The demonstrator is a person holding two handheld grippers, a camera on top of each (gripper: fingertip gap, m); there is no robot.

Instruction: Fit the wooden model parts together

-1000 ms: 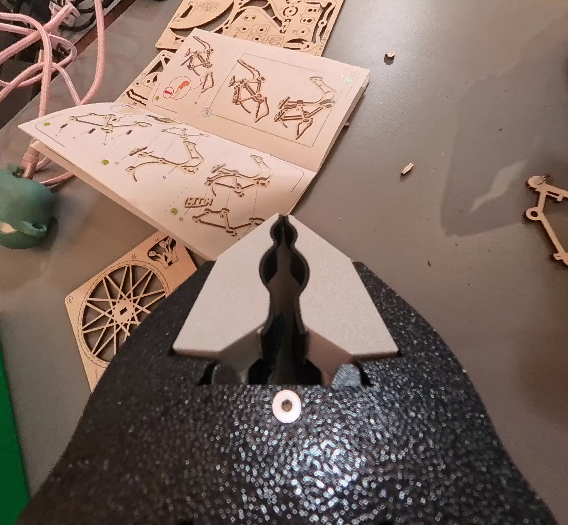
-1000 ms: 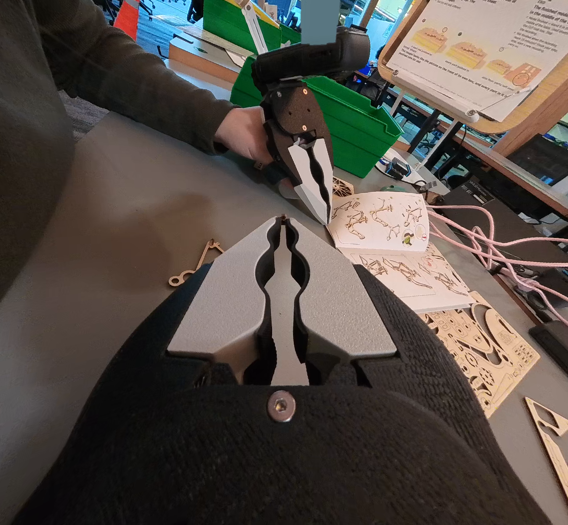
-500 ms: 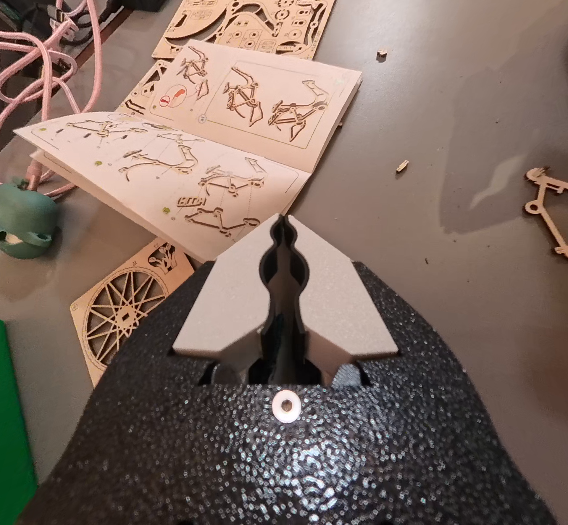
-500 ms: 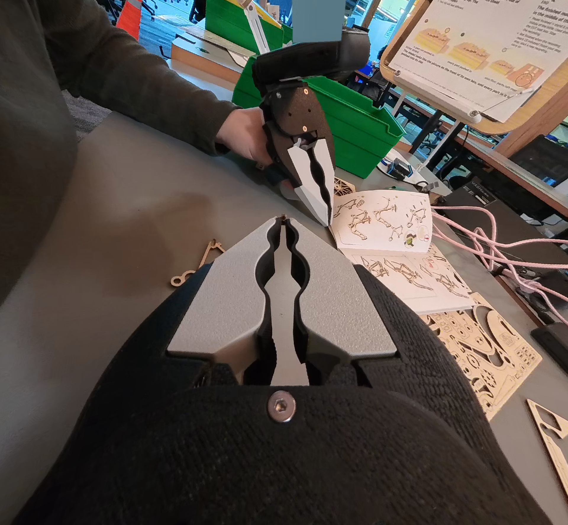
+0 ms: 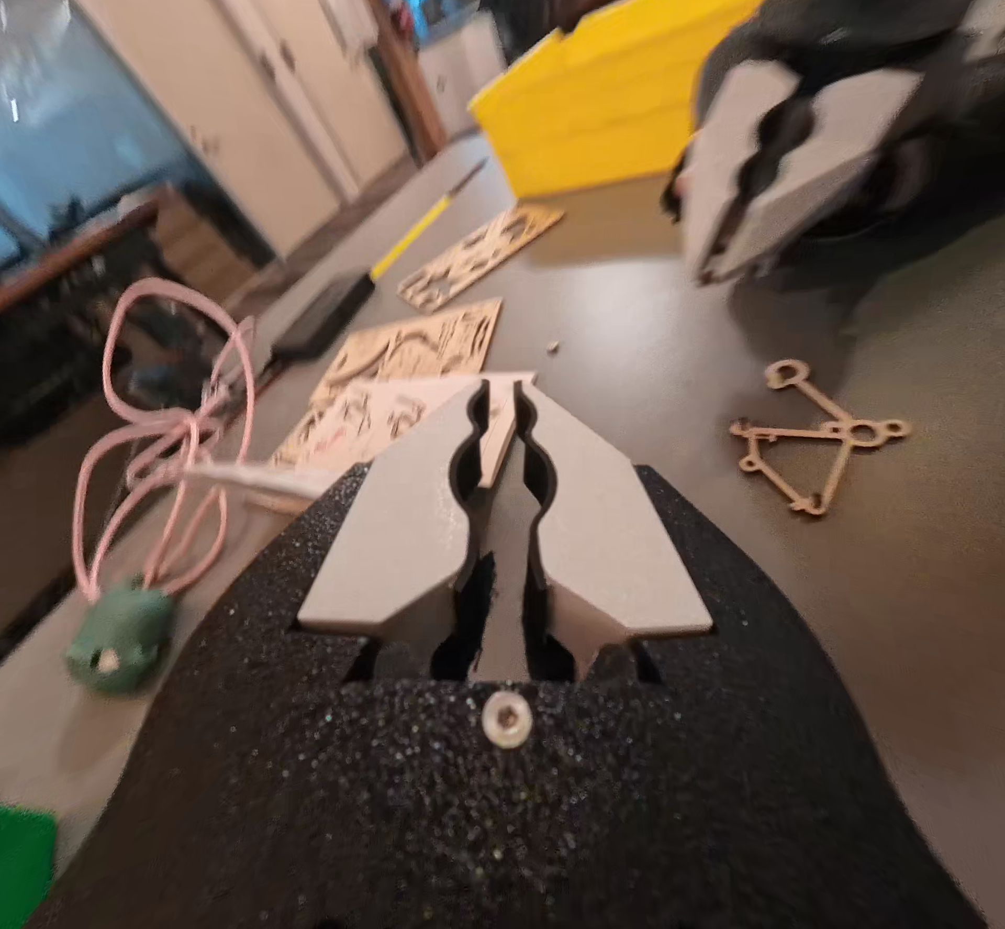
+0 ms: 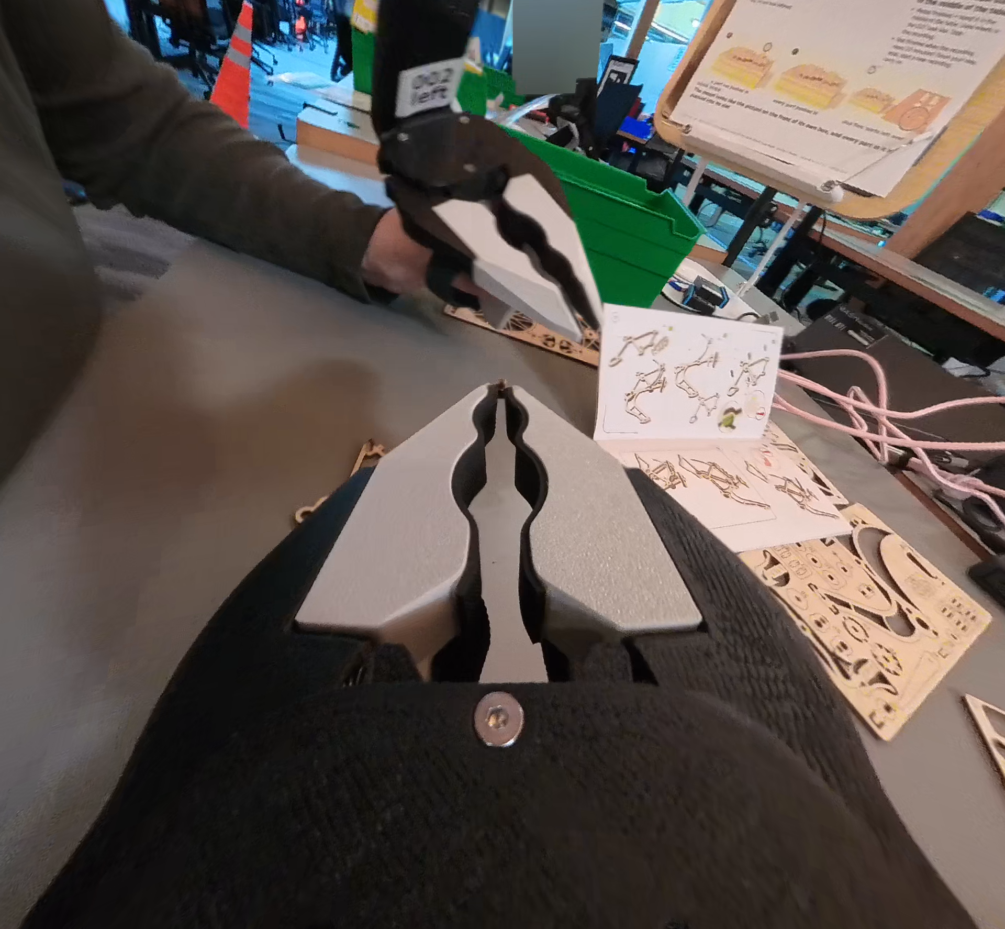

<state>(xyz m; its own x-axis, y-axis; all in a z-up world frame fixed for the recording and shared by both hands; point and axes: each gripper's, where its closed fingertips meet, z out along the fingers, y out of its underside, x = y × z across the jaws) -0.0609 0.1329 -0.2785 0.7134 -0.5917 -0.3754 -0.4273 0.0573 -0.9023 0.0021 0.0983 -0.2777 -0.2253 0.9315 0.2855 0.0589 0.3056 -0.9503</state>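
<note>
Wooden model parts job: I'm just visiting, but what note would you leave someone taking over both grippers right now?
Left gripper: fingers slightly apart at a raised booklet page's corner.
Right gripper: shut on a tiny wooden bit.
Partly joined frame lies on the table; part sheets lie beside the booklet.
Done: some frame pieces joined. Left: fit the bit and remaining parts.
</note>
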